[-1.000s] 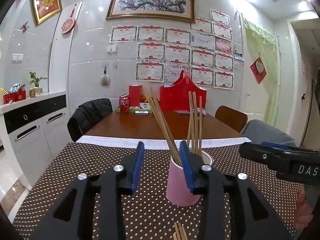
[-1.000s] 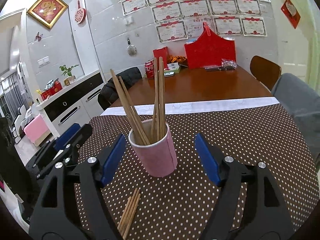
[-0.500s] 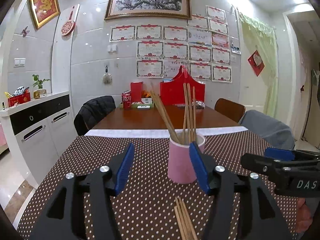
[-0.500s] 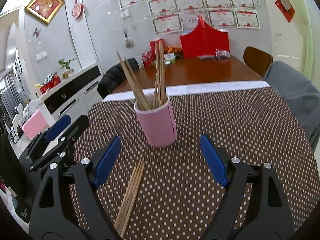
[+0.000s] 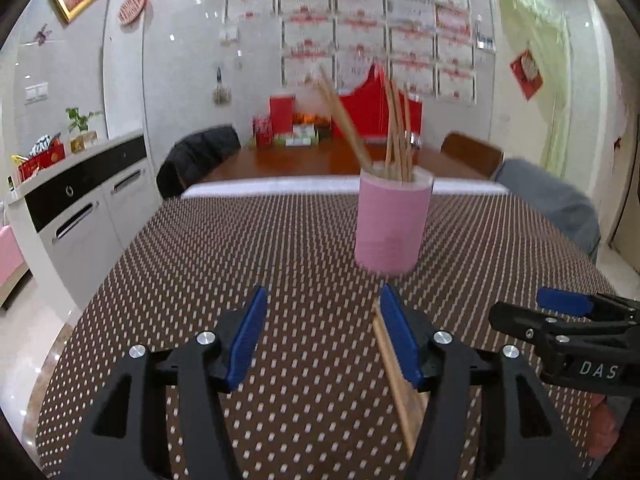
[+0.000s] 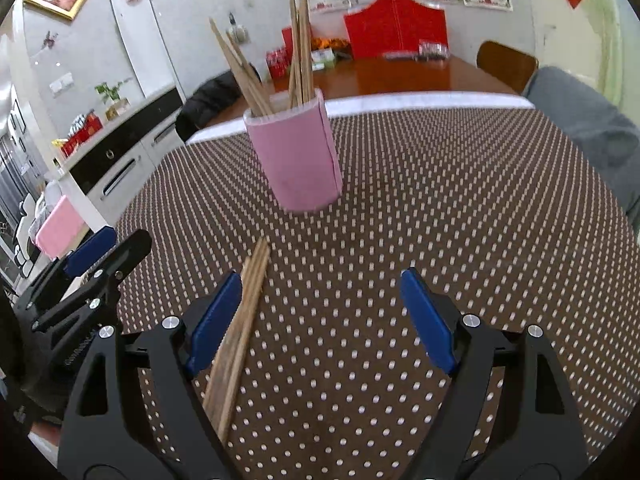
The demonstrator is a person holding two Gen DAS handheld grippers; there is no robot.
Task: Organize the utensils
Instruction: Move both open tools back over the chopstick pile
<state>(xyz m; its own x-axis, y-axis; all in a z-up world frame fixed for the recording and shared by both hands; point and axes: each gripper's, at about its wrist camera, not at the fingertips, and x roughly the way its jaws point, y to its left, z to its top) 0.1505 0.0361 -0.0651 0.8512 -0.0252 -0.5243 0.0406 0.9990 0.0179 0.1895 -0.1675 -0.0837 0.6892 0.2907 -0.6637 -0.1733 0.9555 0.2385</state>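
A pink cup [image 5: 394, 222] stands upright on the dotted brown tablecloth [image 5: 240, 264] and holds several wooden chopsticks [image 5: 394, 136]. It also shows in the right wrist view [image 6: 296, 156]. A bundle of loose chopsticks [image 5: 396, 376] lies flat on the cloth in front of the cup, also in the right wrist view [image 6: 240, 332]. My left gripper [image 5: 324, 336] is open and empty, with the loose chopsticks beside its right finger. My right gripper [image 6: 322, 320] is open and empty, with the loose chopsticks beside its left finger.
The right gripper [image 5: 568, 328] shows at the right of the left wrist view; the left gripper [image 6: 88, 272] shows at the left of the right wrist view. Beyond the cloth lie a wooden table [image 6: 400, 76] with red items, chairs and a white sideboard [image 5: 80, 200].
Both grippers have pulled back from the cup and lowered toward the cloth. The loose chopsticks now lie between and beside the fingers. Both grippers stay open.
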